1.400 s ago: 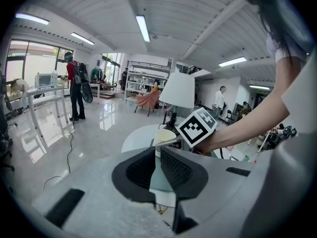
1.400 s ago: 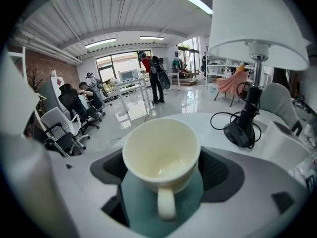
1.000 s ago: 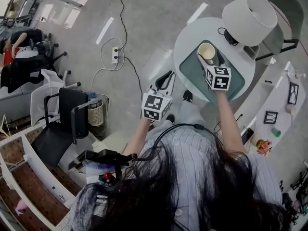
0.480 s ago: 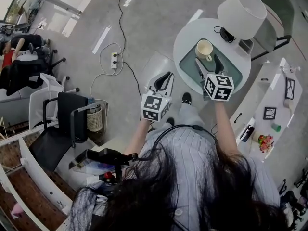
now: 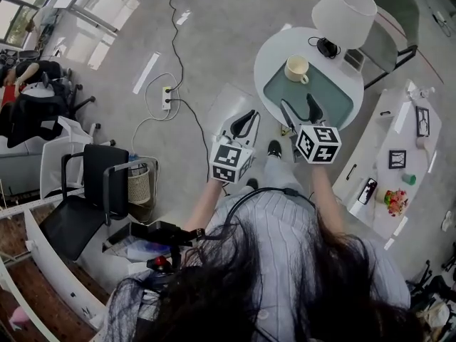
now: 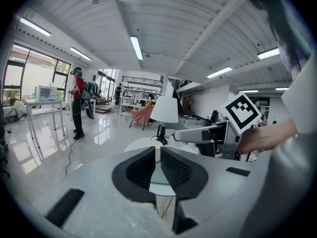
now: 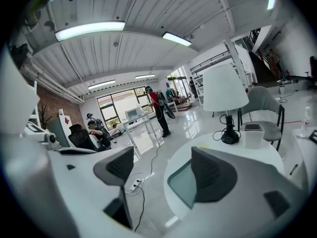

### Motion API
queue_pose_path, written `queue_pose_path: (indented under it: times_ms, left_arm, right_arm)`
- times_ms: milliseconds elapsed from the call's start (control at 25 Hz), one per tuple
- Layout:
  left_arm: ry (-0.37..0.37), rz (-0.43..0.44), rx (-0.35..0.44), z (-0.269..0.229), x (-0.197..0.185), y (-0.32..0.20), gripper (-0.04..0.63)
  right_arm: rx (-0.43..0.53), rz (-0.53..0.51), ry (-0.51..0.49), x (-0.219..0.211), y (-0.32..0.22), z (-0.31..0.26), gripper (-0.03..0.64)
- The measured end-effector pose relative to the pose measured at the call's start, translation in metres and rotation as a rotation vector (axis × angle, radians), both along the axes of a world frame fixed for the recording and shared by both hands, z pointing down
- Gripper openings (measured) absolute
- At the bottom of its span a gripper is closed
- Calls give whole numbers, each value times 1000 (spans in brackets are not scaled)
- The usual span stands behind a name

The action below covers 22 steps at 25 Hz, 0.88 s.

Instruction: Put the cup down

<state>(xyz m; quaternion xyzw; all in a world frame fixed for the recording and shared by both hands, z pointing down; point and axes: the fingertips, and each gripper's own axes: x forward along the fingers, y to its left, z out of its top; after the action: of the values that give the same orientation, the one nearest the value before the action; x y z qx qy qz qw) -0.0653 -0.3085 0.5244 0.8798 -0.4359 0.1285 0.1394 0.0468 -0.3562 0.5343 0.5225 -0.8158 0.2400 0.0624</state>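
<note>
We are holding the right tool (image 5: 298, 104) wide and empty, near of the cup (image 5: 296, 68) standing on the table (image 5: 274, 55) mat (image 5: 317, 97), apparently placed, the left tool (image 5: 246, 120) pinched together, idle.

A round white counter (image 5: 274, 52) is seen in the upper right of the head view, standing on a pale grey floor (image 5: 214, 34). A teal mat (image 5: 324, 98) is laid across the counter's middle, with its lower edge close to the rim. A cream cup (image 5: 296, 68) is set upright on the mat's upper left corner. Beyond the mat, a lamp (image 5: 344, 9) with a white shade is stood on a dark base (image 5: 328, 47), and a black cable (image 5: 312, 40) is looped over the counter top beside it. A small pale box (image 7: 254, 134) is placed just right of the base in the right gripper view.
</note>
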Motion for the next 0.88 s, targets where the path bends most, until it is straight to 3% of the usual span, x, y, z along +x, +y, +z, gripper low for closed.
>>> queue_pose_path:
  times_ms: [640, 880]
  left_arm:
    - [-9, 42, 48, -9, -38, 115, 19]
    - [23, 49, 54, -10, -44, 148, 20]
  right_arm:
    - [41, 11, -61, -47, 126, -13, 230]
    - [25, 16, -40, -58, 177, -11, 172]
